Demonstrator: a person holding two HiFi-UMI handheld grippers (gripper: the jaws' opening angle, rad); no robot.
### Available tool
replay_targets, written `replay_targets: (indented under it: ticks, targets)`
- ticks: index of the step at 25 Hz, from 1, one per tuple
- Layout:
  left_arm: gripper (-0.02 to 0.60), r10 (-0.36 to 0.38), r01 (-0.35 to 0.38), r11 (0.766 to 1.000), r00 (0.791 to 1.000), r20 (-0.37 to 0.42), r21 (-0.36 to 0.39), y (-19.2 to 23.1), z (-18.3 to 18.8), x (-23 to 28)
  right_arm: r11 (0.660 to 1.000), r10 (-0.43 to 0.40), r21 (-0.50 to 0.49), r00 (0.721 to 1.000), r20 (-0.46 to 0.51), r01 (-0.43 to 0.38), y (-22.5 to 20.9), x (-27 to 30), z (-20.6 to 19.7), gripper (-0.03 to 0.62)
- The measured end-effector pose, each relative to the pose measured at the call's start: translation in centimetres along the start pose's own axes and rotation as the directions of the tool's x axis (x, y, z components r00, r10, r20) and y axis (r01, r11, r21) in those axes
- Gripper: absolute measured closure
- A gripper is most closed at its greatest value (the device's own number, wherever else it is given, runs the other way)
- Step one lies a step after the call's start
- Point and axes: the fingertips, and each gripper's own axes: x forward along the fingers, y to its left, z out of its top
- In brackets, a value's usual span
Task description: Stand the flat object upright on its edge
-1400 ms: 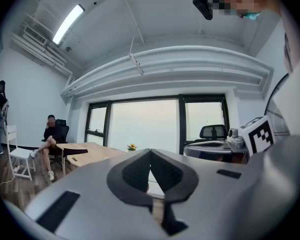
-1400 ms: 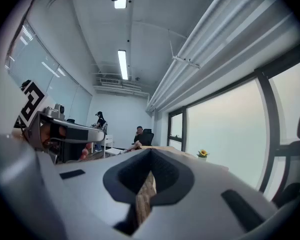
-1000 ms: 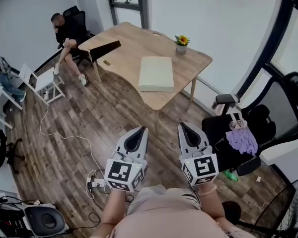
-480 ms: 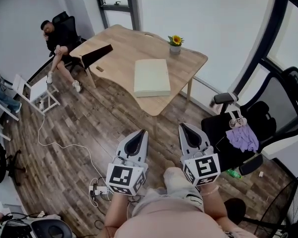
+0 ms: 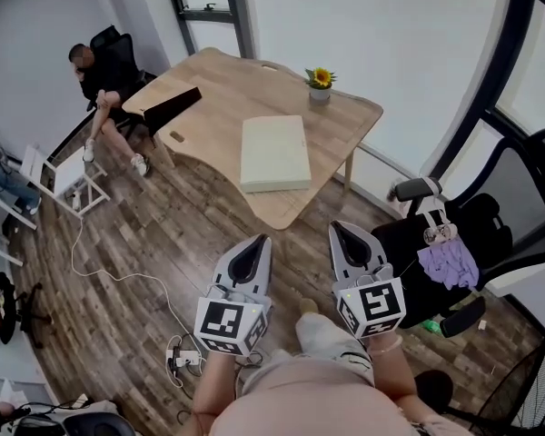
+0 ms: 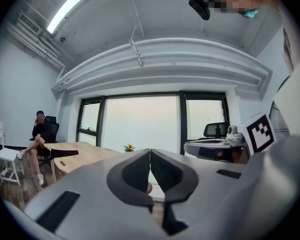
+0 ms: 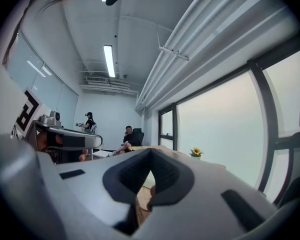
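Note:
A flat, pale cream book-like slab (image 5: 274,152) lies on the wooden table (image 5: 220,85) near its front edge. Both grippers hover over the floor, well short of the table and pointing level toward it. The left gripper (image 5: 257,240) is shut with nothing between its jaws, and the left gripper view shows its tips (image 6: 150,152) pressed together. The right gripper (image 5: 340,229) is shut and empty too, its tips (image 7: 151,151) meeting in the right gripper view. From the grippers' own cameras the slab is mostly hidden behind the jaws.
A small potted sunflower (image 5: 320,83) and a dark flat board (image 5: 169,105) also sit on the table. A person sits in a chair (image 5: 98,71) at the table's far left. A black office chair with purple cloth (image 5: 447,260) stands to the right. Cables (image 5: 118,266) trail across the wood floor.
Both grippers have moved forward toward the table together, staying shut. The table and the cream slab now sit closer and lower in the head view.

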Motion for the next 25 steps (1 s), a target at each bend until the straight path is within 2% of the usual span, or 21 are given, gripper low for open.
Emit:
replay_targets:
  ticks: [10, 25]
  targets:
    - [0.571, 0.001, -0.001, 1.000, 1.000, -0.006, -0.012, 2.4, 0.5, 7.4, 1.000, 0.008, 0.014, 1.000, -0.014, -0.008, -4.6, 6.0, -0.8, 0.594]
    - [0.571, 0.050, -0.050, 0.999, 0.998, -0.046, -0.003, 5.5, 0.5, 15.5, 0.997, 0.078, -0.008, 0.997, -0.029, -0.078, -10.1, 13.6, -1.1, 0.594]
